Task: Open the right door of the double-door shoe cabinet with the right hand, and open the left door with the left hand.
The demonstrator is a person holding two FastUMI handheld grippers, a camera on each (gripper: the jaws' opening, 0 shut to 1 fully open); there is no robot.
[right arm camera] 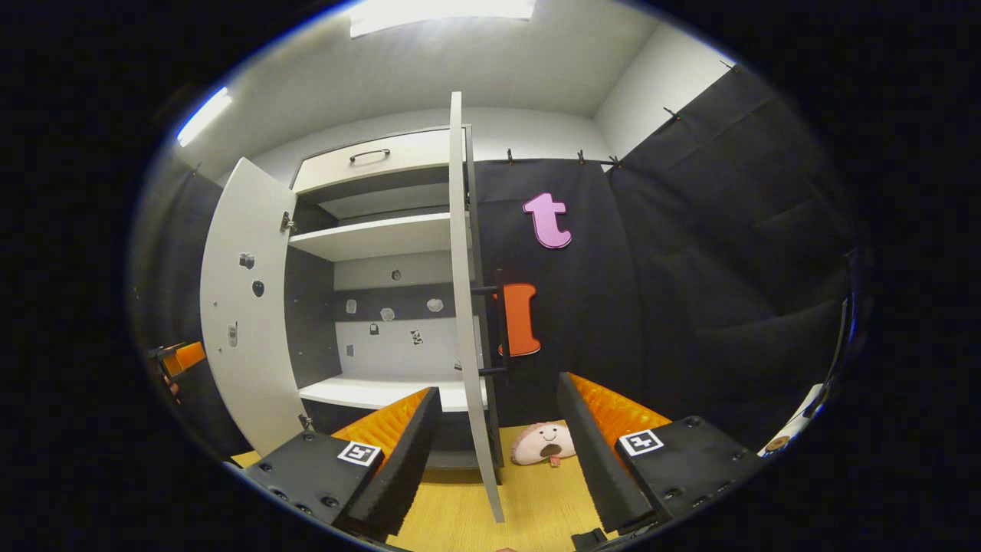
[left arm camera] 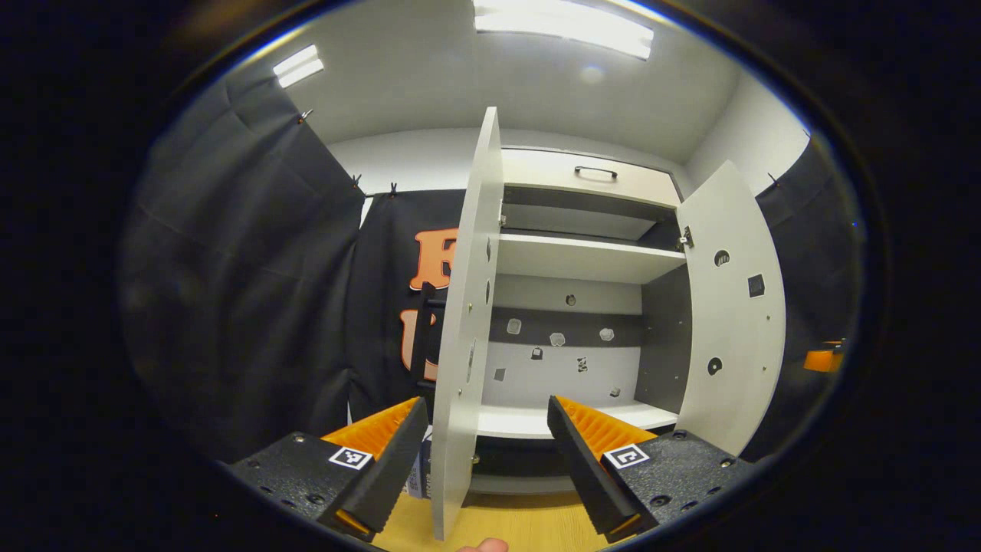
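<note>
Left tool (left arm camera: pixel 487 452) wide open, fingers straddling the edge of the left door (left arm camera: pixel 466 337), not pressing it. Right tool (right arm camera: pixel 498 445) same: spread wide either side of the right door (right arm camera: pixel 469 322), no grip. Both doors of the shoe cabinet (left arm camera: pixel 582 257) swung out, shelves exposed. Plush toy (right arm camera: pixel 542 443) on the counter (right arm camera: pixel 460 514) beside the right door.
</note>
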